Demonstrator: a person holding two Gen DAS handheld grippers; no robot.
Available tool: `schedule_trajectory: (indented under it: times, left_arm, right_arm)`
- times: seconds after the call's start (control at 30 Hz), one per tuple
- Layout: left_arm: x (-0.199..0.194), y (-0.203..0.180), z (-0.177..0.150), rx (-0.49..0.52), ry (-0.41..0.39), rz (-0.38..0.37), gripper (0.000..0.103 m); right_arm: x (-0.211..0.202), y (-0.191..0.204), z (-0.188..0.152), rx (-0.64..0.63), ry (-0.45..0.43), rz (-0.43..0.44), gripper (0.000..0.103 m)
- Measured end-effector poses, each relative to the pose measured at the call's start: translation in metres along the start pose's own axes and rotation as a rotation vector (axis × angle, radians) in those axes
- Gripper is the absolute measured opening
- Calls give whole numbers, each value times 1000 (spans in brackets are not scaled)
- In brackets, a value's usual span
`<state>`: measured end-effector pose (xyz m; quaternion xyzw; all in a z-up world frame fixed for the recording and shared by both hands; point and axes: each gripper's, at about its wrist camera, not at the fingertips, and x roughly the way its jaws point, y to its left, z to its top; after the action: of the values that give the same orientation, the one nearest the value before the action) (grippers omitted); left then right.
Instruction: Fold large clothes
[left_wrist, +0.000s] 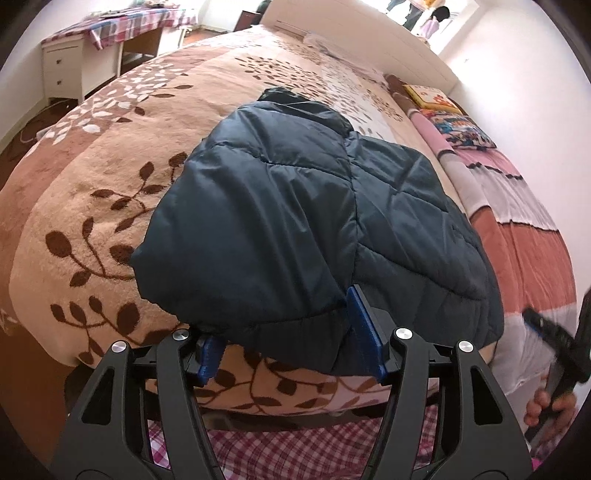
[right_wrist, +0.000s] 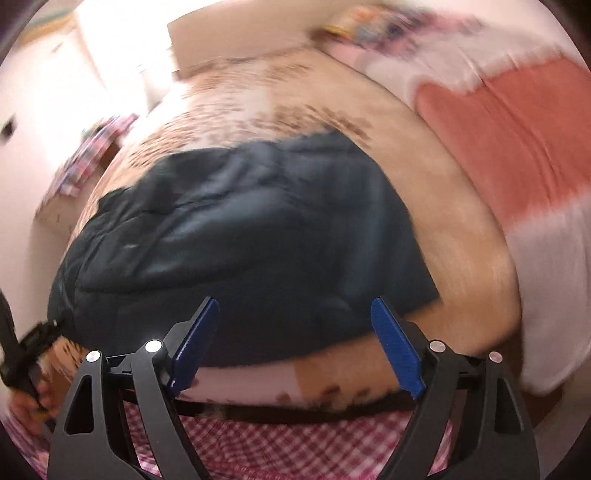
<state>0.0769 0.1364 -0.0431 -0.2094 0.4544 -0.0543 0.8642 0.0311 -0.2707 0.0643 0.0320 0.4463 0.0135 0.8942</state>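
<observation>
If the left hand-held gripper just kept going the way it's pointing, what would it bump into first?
Most likely the dark padded jacket: the left hand-held gripper stands open with the jacket's near hem already between its blue pads, on the leaf-patterned blanket. Depth is hard to judge here.

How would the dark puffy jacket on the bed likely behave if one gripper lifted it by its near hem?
The jacket would probably sag and unfold, since its quilted panels already crease and slump over the blanket. It looks light for its bulk, being puffy padding. Its smooth, faintly shiny shell may slip between the left gripper pads.
</observation>
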Motion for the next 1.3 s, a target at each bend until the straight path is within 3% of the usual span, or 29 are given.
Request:
schedule_trajectory:
  times: [0.13,0.2,0.43,0.63,0.83,1.1,1.3]
  left_arm:
    - [-2,0,0,-3,8,-7,60]
    - [-3,-1,0,0,6,-5,61]
    - [-4,-4,-1,4,7,17,62]
    - [-6,-7,-3,-11,11,46,63]
    - [-3,-10,0,-1,24,73,65]
    - [2,-10,6,-57,30,46,71]
    - [0,2,1,-160,39,-28,76]
  right_arm:
    - [17,28,21,-41,16,51,64]
    - [32,42,37,-47,67,103,58]
    - [87,92,78,-123,116,163,54]
    - [162,107,120,-121,193,129,45]
    - [228,105,152,-89,265,80,43]
    - [248,113,165,-124,269,50,43]
    - [220,95,170,-41,221,140,43]
